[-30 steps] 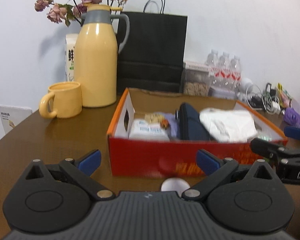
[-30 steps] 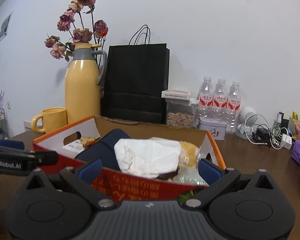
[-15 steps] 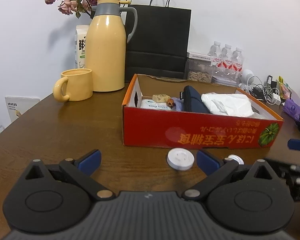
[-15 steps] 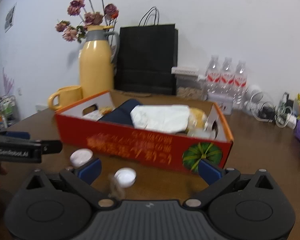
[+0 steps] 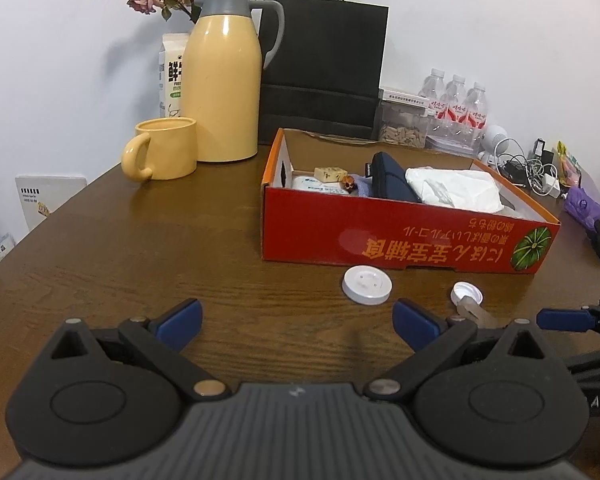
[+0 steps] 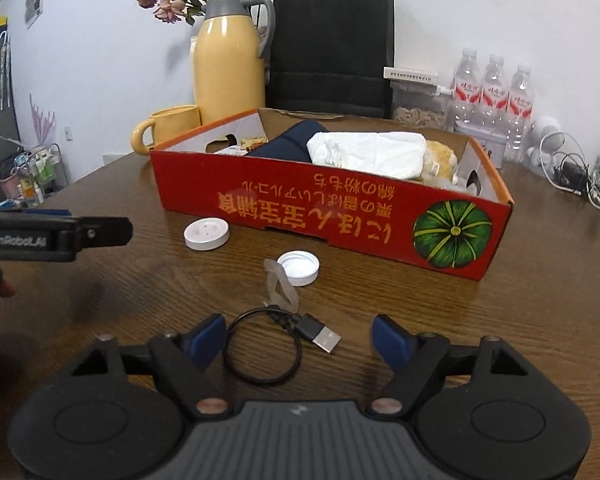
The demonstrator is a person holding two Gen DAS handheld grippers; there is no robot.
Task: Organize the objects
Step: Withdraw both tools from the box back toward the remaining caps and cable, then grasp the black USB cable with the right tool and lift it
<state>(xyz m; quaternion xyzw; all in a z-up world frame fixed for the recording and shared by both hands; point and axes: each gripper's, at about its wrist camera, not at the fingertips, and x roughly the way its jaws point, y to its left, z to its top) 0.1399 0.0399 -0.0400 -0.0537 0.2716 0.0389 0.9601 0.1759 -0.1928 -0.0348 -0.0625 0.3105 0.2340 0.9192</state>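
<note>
Now the right gripper (image 6: 298,338) is closing, its pads not yet touching the coiled black USB cable (image 6: 276,340) between them; the left gripper (image 5: 296,318) hovers released over bare bench (image 5: 160,248).

A yellow thermos jug (image 5: 220,76) stands at the back with a matching mug (image 5: 166,154) beside it, a black paper bag (image 5: 324,68) behind, and three water bottles (image 6: 492,96) by the wall.
</note>
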